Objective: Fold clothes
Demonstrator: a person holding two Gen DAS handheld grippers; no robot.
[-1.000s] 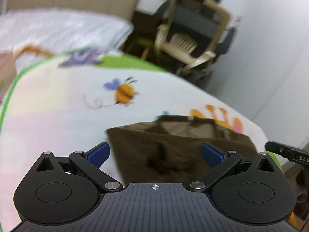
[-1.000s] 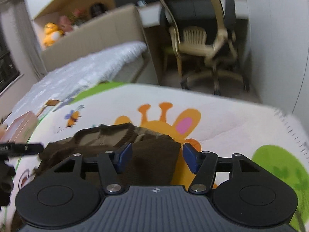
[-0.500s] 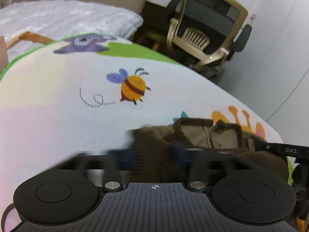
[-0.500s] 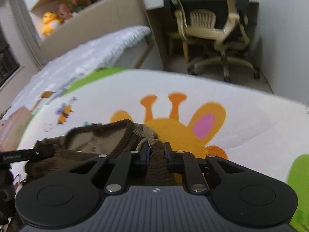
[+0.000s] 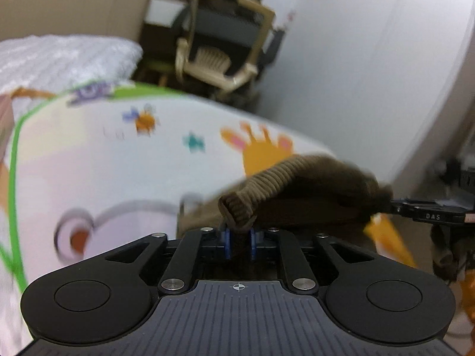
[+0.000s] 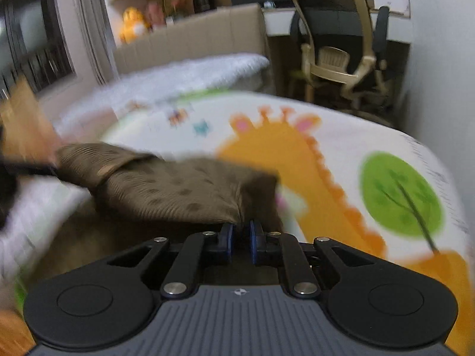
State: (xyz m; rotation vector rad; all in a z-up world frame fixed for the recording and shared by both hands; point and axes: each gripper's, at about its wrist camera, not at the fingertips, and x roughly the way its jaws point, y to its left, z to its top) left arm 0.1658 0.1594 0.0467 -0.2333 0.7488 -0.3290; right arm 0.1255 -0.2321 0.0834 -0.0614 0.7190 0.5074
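1. A brown ribbed knit garment (image 5: 299,178) is pinched at two points and held up off a cartoon-print play mat (image 5: 118,154), which shows a bee, a giraffe and a green tree.

2. The left gripper (image 5: 239,241) is closed tight on a bunched ribbed edge of the garment, which is clamped between the blue pads (image 5: 226,241); no gap is left beside the cloth.

3. The right gripper (image 6: 242,238) is likewise closed on a corner of the same garment (image 6: 178,192), with only a sliver of fabric seen between the pads (image 6: 228,237).

4. The cloth is stretched between the two tools above the near part of the mat, with the giraffe print behind it; its lower part appears to hang towards the mat, though blur hides how much rests there.

5. The step in hand is judged to be a fold carried over with both corners gripped.

6. The next move is judged to call for the held edge to be laid flat and square on the rest of the garment before either grip is released.
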